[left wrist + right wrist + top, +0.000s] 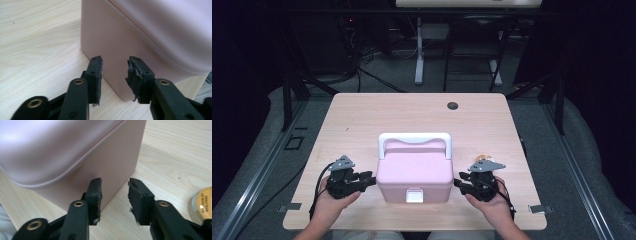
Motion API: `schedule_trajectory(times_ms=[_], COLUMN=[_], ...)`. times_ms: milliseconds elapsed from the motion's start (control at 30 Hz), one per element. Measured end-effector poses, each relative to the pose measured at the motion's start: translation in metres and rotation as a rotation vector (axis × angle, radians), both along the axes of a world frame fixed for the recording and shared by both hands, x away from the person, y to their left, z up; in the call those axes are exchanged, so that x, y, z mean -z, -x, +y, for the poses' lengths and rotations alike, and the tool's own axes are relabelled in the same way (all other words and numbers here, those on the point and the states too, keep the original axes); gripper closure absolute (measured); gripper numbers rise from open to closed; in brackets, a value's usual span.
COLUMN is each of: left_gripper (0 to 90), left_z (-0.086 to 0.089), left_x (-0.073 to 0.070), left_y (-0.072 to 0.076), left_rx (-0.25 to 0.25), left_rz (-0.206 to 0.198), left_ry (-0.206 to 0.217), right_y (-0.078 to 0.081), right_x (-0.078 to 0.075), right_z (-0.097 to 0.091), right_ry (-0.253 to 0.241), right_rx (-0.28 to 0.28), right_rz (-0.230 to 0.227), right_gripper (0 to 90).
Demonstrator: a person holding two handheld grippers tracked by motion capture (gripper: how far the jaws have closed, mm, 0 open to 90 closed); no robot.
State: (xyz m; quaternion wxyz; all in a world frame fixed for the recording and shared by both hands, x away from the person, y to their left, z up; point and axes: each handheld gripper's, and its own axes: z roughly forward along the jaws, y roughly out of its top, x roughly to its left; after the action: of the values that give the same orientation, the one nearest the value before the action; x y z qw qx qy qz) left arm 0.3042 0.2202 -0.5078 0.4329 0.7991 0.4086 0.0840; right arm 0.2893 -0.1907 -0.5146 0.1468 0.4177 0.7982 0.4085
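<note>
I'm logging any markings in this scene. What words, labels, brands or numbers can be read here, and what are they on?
Round yellow-lidded container: dark print on its label, too blurred to read.
Pink box: no text visible on it.
Nothing else bears readable text.

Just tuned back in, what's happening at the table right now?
A person holds a claw in each hand on either side of a pink box with a white handle, near the table's front edge. The left claw and the right claw both have their jaws apart, aimed at the box's side walls with nothing gripped. The box's lid looks closed, its white latch facing the person. A small round tin lies beside the right claw.
</note>
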Motion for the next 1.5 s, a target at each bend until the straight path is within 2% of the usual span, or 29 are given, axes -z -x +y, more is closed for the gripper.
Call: schedule_trajectory(times_ms=[133, 200, 467, 733, 1133, 1267, 1400, 1500], left_gripper=[56.4, 54.1, 52.1, 51.9, 52.3, 52.3, 52.6, 53.2], left_z=[0.003, 0.005, 0.010, 0.010, -0.001, -0.003, -0.005, -0.006], left_x=[-0.010, -0.020, -0.039, -0.058, -0.070, -0.072, -0.073, -0.074], left_y=[-0.001, -0.001, -0.005, -0.009, -0.018, -0.020, -0.022, -0.024], left_rx=[0.004, 0.014, 0.019, 0.025, 0.058, 0.066, 0.063, 0.062], left_rz=[-0.013, -0.019, -0.034, -0.045, -0.040, -0.038, -0.041, -0.035], left_ry=[0.003, -0.007, -0.024, -0.015, -0.017, -0.016, -0.018, -0.001], right_y=[-0.001, -0.002, -0.007, -0.012, -0.019, -0.021, -0.023, -0.025], right_x=[-0.010, -0.016, -0.038, -0.054, -0.072, -0.075, -0.076, -0.075], right_z=[-0.005, -0.007, -0.014, -0.016, -0.004, 0.000, 0.002, 0.004], right_ry=[0.016, 0.020, 0.009, -0.021, -0.014, -0.009, -0.025, -0.041], right_rx=[-0.012, -0.013, -0.032, -0.048, -0.098, -0.095, -0.076, -0.072], right_rz=[-0.009, -0.007, -0.010, -0.003, -0.013, -0.028, -0.009, 0.013], right_gripper=[57.3, 55.7, 51.9, 51.2, 49.5, 51.0, 52.2, 50.1])
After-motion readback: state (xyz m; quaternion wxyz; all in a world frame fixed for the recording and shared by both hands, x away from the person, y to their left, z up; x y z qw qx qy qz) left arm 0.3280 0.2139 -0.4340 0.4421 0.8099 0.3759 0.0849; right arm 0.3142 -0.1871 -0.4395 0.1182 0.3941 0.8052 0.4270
